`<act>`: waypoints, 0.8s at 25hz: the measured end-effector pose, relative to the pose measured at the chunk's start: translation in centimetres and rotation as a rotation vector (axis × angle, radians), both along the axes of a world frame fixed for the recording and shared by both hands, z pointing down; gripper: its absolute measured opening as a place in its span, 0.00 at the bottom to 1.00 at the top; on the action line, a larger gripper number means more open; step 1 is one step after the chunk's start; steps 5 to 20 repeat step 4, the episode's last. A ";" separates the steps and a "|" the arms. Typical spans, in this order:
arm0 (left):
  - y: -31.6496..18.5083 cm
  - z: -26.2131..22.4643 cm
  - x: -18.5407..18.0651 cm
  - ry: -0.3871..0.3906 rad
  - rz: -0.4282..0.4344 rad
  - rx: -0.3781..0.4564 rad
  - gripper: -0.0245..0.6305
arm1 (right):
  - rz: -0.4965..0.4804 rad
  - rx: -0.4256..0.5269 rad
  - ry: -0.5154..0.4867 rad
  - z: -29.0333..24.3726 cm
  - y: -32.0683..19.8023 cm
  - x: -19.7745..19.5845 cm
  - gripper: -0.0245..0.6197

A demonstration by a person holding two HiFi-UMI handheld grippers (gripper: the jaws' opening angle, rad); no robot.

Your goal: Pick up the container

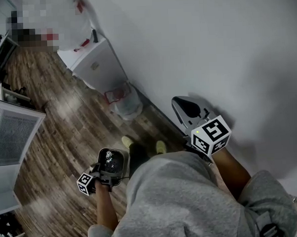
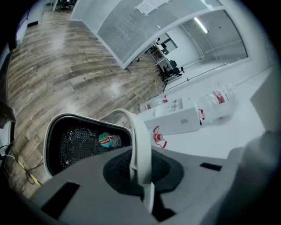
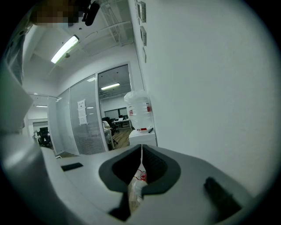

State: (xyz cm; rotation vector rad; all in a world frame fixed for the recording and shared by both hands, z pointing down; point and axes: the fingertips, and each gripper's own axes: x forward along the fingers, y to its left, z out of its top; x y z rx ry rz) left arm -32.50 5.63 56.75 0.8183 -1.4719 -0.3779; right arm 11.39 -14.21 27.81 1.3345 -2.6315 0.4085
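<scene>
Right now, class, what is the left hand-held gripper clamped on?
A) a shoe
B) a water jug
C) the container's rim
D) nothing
C: the left hand-held gripper has its jaws shut on the white rim of the container.

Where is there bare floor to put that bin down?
The widest bare stretch of wooden floor lies between the grey panel on the left and the white cabinet. It is crowded along the wall: the cabinet, a water jug on the floor, then the person's shoes. The left claw grips the container.
</scene>
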 end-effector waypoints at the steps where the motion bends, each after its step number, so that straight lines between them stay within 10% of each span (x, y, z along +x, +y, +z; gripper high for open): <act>1: 0.0 0.0 -0.1 -0.002 0.002 0.005 0.06 | -0.001 0.001 0.001 0.0 0.1 -0.1 0.08; 20: -0.1 -0.2 -0.1 -0.007 0.009 0.022 0.06 | -0.003 0.006 0.003 -0.1 0.5 -0.3 0.08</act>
